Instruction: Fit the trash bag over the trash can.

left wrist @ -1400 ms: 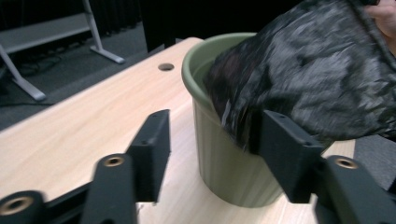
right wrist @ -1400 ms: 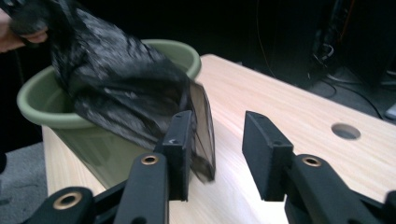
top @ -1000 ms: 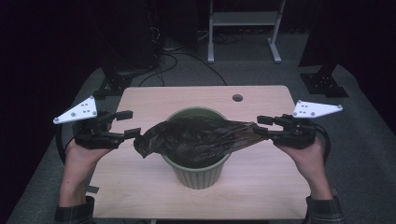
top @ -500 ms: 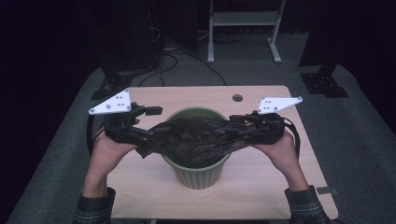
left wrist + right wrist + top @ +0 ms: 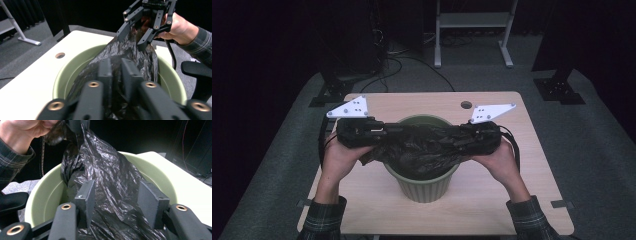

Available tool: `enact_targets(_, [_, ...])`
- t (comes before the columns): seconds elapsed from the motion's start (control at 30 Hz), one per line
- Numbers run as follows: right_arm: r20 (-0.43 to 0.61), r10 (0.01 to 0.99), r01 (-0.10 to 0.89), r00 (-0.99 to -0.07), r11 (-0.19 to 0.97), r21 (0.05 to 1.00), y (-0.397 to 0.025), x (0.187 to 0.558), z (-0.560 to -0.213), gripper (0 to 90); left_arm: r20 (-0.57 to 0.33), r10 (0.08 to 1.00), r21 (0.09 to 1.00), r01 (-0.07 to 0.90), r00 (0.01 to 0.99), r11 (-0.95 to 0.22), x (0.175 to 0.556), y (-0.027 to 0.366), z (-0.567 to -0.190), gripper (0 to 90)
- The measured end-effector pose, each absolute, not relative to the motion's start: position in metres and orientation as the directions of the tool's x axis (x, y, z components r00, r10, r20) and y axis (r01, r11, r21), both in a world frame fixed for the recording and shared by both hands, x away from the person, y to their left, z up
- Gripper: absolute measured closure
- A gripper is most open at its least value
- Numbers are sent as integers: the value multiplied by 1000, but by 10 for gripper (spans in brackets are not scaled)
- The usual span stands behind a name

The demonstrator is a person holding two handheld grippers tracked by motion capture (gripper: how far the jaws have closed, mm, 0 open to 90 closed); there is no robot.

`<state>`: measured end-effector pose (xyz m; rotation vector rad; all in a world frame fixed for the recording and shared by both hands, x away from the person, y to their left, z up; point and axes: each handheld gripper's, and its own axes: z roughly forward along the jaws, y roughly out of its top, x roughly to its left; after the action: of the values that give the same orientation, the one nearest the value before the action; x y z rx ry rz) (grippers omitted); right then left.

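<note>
Black bag [image 5: 424, 150] — now lower; tongs closer.

Dim room, black surround — light falls from above onto the table [image 5: 492, 107], which reads bright. High view soft, slightly grainy. Both gripper views blur their near jaws; the crinkled black bag [image 5: 112, 177] catches small glints — sharp mid-frame.

A dim lab or studio: black curtains [image 5: 272, 40], floor cables [image 5: 412, 60], equipment stands [image 5: 472, 30].
</note>
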<state>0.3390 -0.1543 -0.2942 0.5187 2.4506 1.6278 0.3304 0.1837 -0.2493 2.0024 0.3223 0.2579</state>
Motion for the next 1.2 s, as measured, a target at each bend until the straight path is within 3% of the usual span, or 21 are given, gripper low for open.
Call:
enact_targets(0.1, [61, 365, 199, -929, 353, 914, -152, 340, -295, 471, 35, 341, 902, 118, 939, -416, 331, 186, -249, 898])
enact_targets(0.73, [29, 399, 184, -916, 355, 917, -148, 344, -291, 480, -6, 420, 917, 172, 908, -359, 368, 197, -246, 900])
enact_targets(1.2, [-13, 378, 118, -926, 321, 940, -150, 333, -285, 554, -80, 448, 911, 248, 890, -331, 398, 200, -263, 900])
